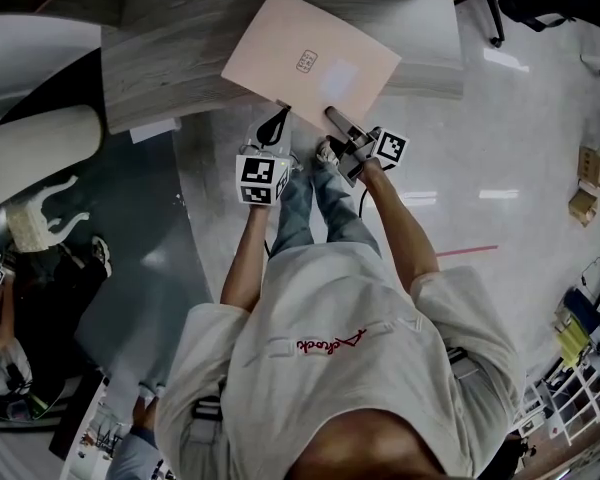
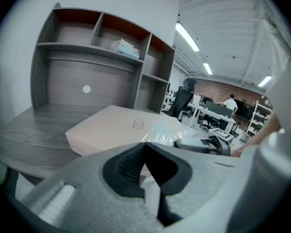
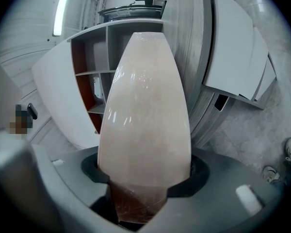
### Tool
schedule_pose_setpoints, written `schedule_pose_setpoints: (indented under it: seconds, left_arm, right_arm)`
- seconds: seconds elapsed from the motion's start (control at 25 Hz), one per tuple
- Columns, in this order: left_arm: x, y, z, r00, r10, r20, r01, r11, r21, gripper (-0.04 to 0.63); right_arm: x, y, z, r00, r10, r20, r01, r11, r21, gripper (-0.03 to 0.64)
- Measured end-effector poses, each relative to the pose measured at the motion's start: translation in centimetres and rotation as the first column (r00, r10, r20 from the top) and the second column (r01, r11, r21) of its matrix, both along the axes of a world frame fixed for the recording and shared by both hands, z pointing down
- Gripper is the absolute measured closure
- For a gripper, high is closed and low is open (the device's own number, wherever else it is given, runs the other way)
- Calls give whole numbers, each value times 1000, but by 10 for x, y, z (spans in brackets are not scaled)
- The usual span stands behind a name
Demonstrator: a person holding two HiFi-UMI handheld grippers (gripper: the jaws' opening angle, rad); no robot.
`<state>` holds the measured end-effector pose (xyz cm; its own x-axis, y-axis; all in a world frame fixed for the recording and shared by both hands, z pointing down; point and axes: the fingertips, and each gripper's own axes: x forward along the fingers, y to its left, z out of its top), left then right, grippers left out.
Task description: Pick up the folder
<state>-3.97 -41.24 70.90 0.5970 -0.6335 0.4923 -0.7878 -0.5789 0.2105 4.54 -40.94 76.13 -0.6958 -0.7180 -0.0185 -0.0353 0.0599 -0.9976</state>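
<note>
Now that my right tongs (image 1: 332, 118) have closed on the near edge of the pale pink, thick rectangular card folder (image 1: 310, 63), I judge the grip to be made and the lift itself yet to come. From the right gripper view the folder (image 3: 145, 110) fills the whole gap of the right tongs (image 3: 144, 178), one dark pad against each face, so the jaws stand fairly wide yet are pressed on it.

My left tongs (image 1: 275, 123) sit just to the left, at the folder's near corner. In the left gripper view their jaws (image 2: 145, 147) are together with nothing between them, so they hold nothing and, as far as I can tell, only stand by.

The folder lies on the grey wood-grain desk (image 1: 170, 68), turned at an angle to it, with its near corner and part of its near edge hanging out past the desk's near edge over the floor. Its far part seems to rest on the desktop; I cannot tell whether the gripped edge has come up at all.

As for its looks, it is plain and clean, with a glossy skin that catches the ceiling lights. A small printed label (image 1: 307, 61) sits near the middle of its top face. From the left gripper view it (image 2: 121, 130) shows real thickness at the edge, more like a box file than a thin sleeve.
</note>
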Motion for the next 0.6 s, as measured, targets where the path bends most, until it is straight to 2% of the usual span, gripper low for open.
schedule_pose_setpoints:
  seconds: [0.2,0.6]
  left_arm:
    - [-4,-1,-11,1000,-1,-8,1,1000,23,595]
    - [-11,-7,-44,1000,-5,-19,6,996,90,595]
  right_arm:
    - [-1,2,-17,1000,21,13,-21,1000,17,330]
    - [6,-10,-61,991,120,65,-124,991,60,331]
